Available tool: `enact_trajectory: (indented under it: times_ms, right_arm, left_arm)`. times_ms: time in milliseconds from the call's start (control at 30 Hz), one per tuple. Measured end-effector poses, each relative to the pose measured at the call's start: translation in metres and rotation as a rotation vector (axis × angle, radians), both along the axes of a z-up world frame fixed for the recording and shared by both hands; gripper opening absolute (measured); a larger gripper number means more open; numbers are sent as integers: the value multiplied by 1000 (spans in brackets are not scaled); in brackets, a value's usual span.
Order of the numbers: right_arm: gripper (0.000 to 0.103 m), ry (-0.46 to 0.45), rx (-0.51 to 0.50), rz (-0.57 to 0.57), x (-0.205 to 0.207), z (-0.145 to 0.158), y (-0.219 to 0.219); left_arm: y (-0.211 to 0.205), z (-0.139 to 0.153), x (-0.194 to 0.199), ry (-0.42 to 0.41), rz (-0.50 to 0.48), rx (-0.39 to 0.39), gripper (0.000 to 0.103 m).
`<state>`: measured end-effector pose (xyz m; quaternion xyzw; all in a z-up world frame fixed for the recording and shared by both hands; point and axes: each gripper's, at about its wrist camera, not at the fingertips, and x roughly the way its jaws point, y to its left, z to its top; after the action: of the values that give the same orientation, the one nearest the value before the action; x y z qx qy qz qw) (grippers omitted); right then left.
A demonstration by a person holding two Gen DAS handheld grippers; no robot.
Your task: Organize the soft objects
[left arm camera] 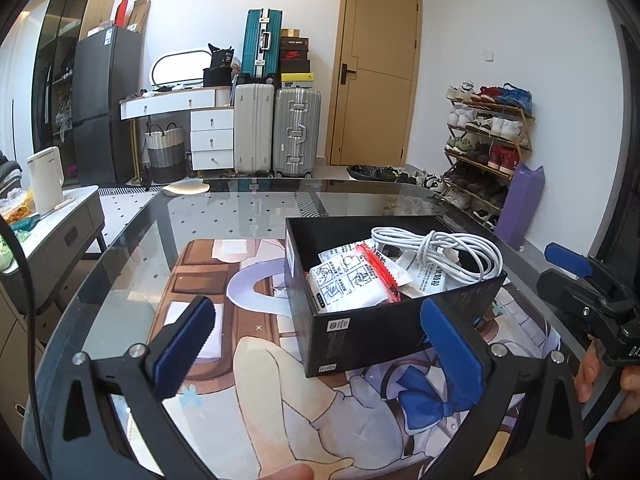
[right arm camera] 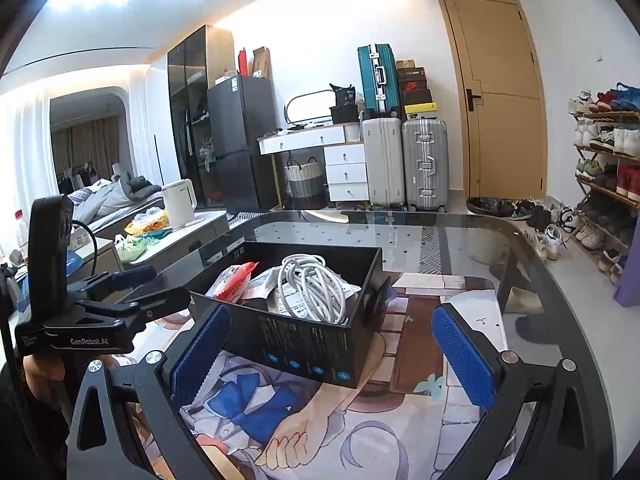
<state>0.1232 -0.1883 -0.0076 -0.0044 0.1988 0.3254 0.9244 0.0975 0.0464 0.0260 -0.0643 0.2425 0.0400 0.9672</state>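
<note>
Right gripper (right arm camera: pixel 332 354) open, empty, above mat (right arm camera: pixel 420 392). Black box (right arm camera: pixel 304 344) ahead holds white cable (right arm camera: pixel 310 288) and packets (right arm camera: pixel 234 280). Left gripper (right arm camera: pixel 132 288) at left.

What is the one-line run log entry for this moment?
left tool: open, empty | right tool: open, empty | black box: on table, holds white cable and packets

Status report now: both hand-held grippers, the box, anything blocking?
Left hand-held gripper open, empty. Right hand-held gripper open, empty. Black box on the table mat, holding white cable and packets. Nothing blocking.
</note>
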Motion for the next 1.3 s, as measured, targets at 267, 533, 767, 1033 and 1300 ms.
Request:
enact_trajectory:
  times_ms: [267,533,767,1033,1300]
  right_arm:
    - [102,-10,-10,4,-3,0,1]
    - [102,-11,-8,3,-3,0,1]
    - [102,-12,-9,2,-3,0,1]
    - [102,-13,-8,2,-3,0,1]
    - [102,-12,-9,3,-3,-1,1]
  left_arm:
    - [0,1,1,-1,5,-3,103]
    - [0,1,1,-5,5,5,103]
    - [0,1,0,-6,5,5,103]
    - [-1,1,0,-6,5,5,103]
    - [-1,0,0,-6,5,6,103]
